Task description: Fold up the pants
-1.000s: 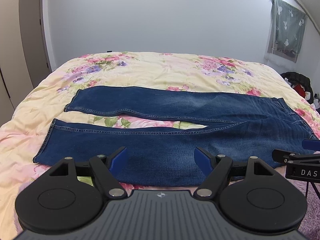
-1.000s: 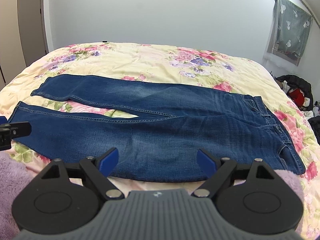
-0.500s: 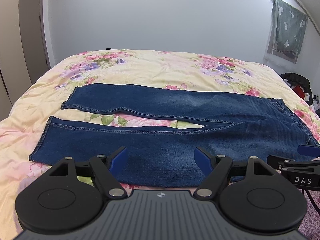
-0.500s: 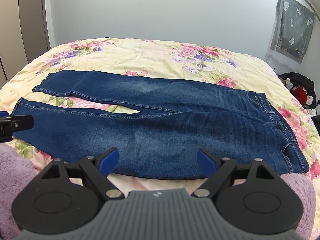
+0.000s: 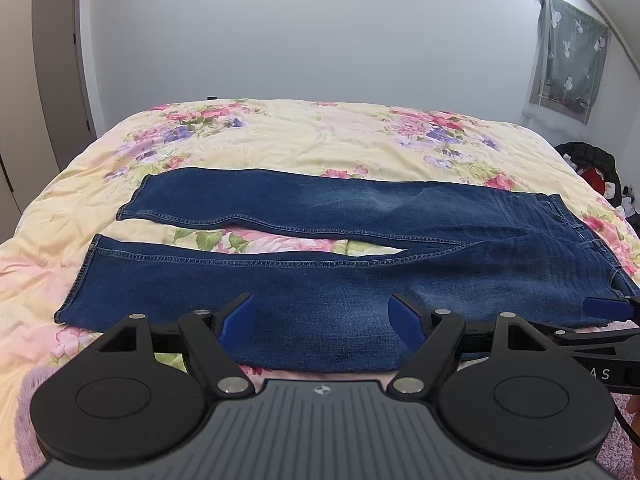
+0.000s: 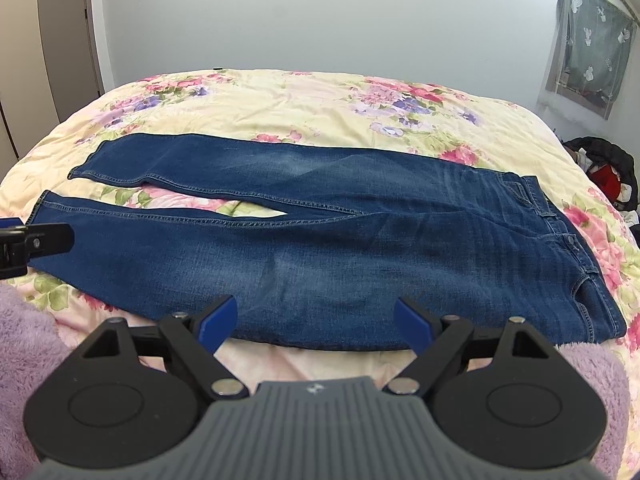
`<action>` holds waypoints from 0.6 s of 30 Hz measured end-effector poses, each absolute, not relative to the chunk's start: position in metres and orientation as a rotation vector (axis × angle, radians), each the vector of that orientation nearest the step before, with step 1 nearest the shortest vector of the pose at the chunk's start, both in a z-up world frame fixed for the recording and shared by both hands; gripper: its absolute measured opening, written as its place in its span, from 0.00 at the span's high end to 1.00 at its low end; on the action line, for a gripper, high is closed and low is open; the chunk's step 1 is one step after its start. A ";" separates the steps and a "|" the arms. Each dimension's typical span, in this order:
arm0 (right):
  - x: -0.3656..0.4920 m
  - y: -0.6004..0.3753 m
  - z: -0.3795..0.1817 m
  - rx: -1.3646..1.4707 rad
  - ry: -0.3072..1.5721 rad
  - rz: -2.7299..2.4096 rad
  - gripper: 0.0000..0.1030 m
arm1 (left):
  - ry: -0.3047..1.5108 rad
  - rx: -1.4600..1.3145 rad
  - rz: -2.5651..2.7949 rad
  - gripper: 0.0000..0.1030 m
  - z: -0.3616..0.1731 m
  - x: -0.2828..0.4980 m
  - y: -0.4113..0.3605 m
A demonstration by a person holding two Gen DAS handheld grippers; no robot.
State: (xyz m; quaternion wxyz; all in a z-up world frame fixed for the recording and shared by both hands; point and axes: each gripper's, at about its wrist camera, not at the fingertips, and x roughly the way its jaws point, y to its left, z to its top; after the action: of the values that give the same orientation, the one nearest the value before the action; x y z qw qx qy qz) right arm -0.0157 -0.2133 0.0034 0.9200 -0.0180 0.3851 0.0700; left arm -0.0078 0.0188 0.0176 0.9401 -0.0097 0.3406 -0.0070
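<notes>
My left tongs (image 5: 322,316) and right tongs (image 6: 316,320) are both spread wide, holding nothing. The jeans (image 6: 320,240) lie flat on the bed (image 6: 300,100). I think I should pinch the near leg's edge at two places and lift evenly.

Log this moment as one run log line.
jeans flat on bed, unfolded | left gripper open | right gripper open

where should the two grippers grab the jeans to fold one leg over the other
Probably the near long edge of the jeans, coming in low from the bed's near side. The left gripper suits the near leg toward its hem, the right gripper the waist end. Both are open, that edge lies flat right before them, and the legs are splayed apart.
</notes>
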 end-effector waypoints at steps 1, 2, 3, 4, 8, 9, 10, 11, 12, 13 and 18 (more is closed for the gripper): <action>-0.017 -0.213 0.003 -0.037 0.788 0.145 0.20 | 0.693 -0.021 -0.011 0.14 0.018 -0.007 0.018; -0.016 -0.212 0.003 -0.039 0.786 0.143 0.20 | 0.691 -0.024 -0.010 0.14 0.018 -0.007 0.018; -0.015 -0.212 0.003 -0.040 0.787 0.141 0.20 | 0.691 -0.024 -0.013 0.14 0.018 -0.006 0.019; -0.014 -0.211 0.003 -0.039 0.789 0.142 0.20 | 0.692 -0.023 -0.017 0.14 0.017 -0.006 0.018; -0.011 -0.210 0.000 -0.039 0.799 0.148 0.20 | 0.695 -0.024 -0.014 0.14 0.015 -0.005 0.018; -0.011 -0.210 -0.001 -0.041 0.800 0.150 0.20 | 0.697 -0.030 -0.013 0.14 0.015 -0.005 0.018; -0.011 -0.209 -0.001 -0.044 0.801 0.149 0.20 | 0.700 -0.034 -0.015 0.14 0.014 -0.005 0.017; -0.010 -0.209 -0.002 -0.045 0.804 0.148 0.20 | 0.701 -0.031 -0.019 0.14 0.014 -0.005 0.017; -0.010 -0.209 -0.002 -0.044 0.806 0.148 0.20 | 0.701 -0.027 -0.018 0.14 0.014 -0.006 0.016; -0.010 -0.209 -0.002 -0.040 0.806 0.148 0.20 | 0.698 -0.023 -0.017 0.14 0.014 -0.006 0.017; -0.008 -0.210 -0.005 -0.034 0.811 0.136 0.20 | 0.701 -0.033 -0.012 0.14 0.013 -0.004 0.020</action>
State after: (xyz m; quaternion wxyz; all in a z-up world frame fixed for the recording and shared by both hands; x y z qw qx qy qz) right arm -0.0081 -0.2096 -0.0052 0.9164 -0.0166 0.3944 0.0662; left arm -0.0042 0.0202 0.0132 0.9390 -0.0163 0.3434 -0.0057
